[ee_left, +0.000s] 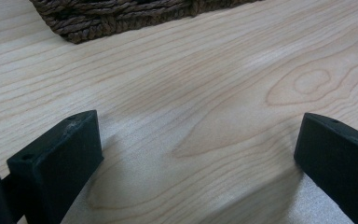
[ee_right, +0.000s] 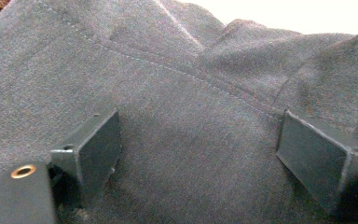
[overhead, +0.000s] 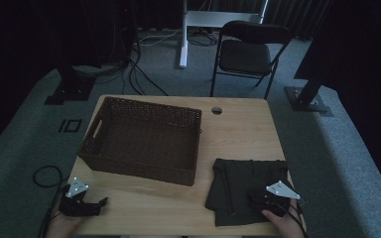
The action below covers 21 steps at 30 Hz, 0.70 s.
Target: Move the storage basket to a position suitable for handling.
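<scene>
The dark cloth [overhead: 245,191] is lying folded at the table's [overhead: 238,129] near right corner, just right of the wicker basket [overhead: 144,141]. The right tool [ee_right: 198,144] is hovering over it, jaws apart. The left tool [ee_left: 198,158] is gaping over bare wood.

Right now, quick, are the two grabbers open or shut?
Left gripper: open, holding nothing, over bare table.
Right gripper: open, jaws resting on the dark cloth, not pinching it.

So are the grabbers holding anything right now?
No. The right hand-held gripper rests on the cloth with jaws wide open, not pinching it. The left hand-held gripper is open over the table.
</scene>
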Each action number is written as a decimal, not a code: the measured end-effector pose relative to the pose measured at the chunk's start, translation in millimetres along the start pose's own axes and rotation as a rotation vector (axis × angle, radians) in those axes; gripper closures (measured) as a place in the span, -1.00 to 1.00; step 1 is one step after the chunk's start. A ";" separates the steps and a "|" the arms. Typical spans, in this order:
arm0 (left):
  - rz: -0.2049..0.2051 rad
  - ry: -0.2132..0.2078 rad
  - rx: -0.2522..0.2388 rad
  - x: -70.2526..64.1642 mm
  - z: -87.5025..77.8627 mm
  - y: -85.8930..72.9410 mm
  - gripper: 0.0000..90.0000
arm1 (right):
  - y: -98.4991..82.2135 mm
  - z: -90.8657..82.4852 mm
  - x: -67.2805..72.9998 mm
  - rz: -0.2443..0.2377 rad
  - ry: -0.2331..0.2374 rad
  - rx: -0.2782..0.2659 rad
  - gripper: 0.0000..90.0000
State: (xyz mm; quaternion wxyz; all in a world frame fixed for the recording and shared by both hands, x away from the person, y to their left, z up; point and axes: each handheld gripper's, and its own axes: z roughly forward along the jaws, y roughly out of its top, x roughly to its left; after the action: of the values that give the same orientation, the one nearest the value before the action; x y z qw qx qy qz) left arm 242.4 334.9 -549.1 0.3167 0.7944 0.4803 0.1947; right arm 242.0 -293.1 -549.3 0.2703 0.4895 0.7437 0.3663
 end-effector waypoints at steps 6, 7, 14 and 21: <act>-0.015 -0.024 0.001 5.5 -2.4 -0.4 -0.98 | 0.1 -1.1 -0.4 0.018 0.003 -0.016 -0.71; -0.019 -0.026 0.003 7.0 -3.0 -0.6 -0.98 | 0.7 -1.3 0.1 0.015 -0.002 -0.016 -0.70; -0.034 -0.049 -0.005 16.9 -8.7 -1.8 -0.98 | 12.1 -2.9 3.8 0.043 0.012 -0.042 -0.70; -0.049 -0.065 -0.040 24.7 -15.2 7.9 -0.98 | 34.9 8.8 21.2 0.049 0.059 -0.075 -0.68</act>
State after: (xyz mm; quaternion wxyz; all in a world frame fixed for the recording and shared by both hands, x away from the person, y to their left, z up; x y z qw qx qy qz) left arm 249.6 359.0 -532.6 0.3528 0.7818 0.4849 0.1708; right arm 259.2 -262.2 -527.1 0.2576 0.4863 0.7247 0.4148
